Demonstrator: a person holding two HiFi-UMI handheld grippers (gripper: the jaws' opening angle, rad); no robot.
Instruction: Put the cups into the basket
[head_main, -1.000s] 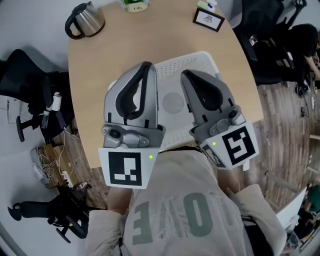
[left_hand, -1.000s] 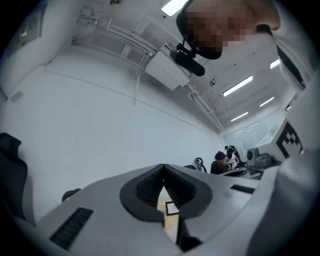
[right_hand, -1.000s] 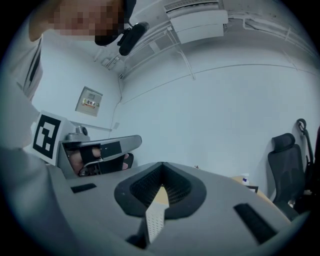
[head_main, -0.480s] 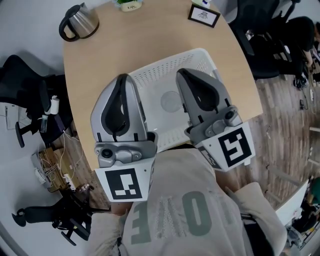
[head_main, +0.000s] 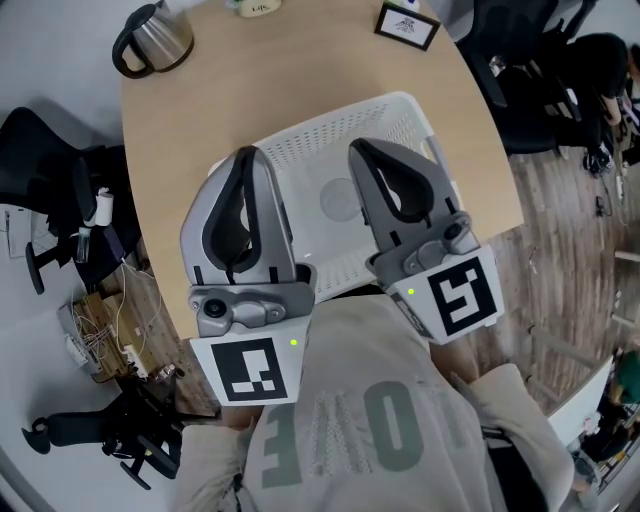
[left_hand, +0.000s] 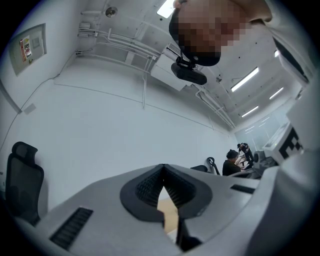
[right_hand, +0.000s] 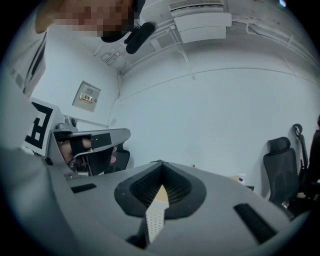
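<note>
Wooden table (head_main: 200, 130): kettle (head_main: 152, 36), placard (head_main: 405, 22) beyond white basket (head_main: 335, 135).

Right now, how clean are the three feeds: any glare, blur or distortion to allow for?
Head view: evenly lit and sharp, basket clear, edges bowed. Left gripper view: heavy fisheye, dark corners, ceiling lights blown bright. Right gripper view: same fisheye and dark corners, little glare.

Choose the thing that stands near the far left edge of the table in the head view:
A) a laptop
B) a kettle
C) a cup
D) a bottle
B: a metal kettle with a black handle stands on the table at its far left, beyond the white basket.
</note>
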